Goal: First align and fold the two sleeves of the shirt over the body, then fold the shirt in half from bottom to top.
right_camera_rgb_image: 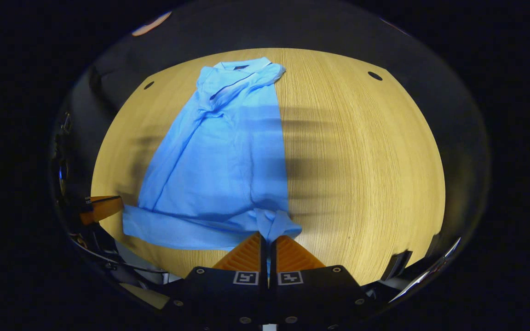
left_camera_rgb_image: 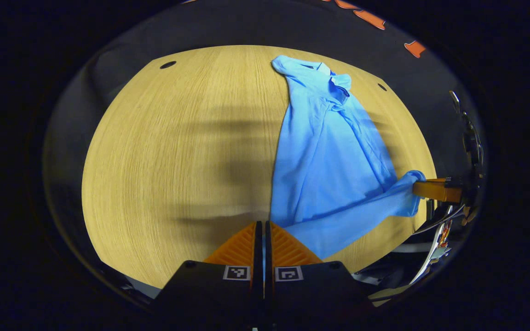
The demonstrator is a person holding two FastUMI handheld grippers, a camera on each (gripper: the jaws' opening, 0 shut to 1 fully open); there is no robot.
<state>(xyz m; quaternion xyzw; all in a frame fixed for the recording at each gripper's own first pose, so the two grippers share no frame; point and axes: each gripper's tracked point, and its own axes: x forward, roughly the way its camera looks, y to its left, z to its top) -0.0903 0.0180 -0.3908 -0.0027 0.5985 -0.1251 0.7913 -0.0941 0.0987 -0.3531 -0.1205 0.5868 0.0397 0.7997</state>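
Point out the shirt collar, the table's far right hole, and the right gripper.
shirt collar (right_camera_rgb_image: 239, 69), right gripper view, on its folded top edge.
table hole (right_camera_rgb_image: 375, 76), right gripper view, on the dark opening.
right gripper (right_camera_rgb_image: 268, 242), right gripper view, between its fingertips at the hem.

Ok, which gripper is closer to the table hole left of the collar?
Left. The left gripper holds the shirt at the hem corner on the side of the hole; the right gripper holds the opposite corner.
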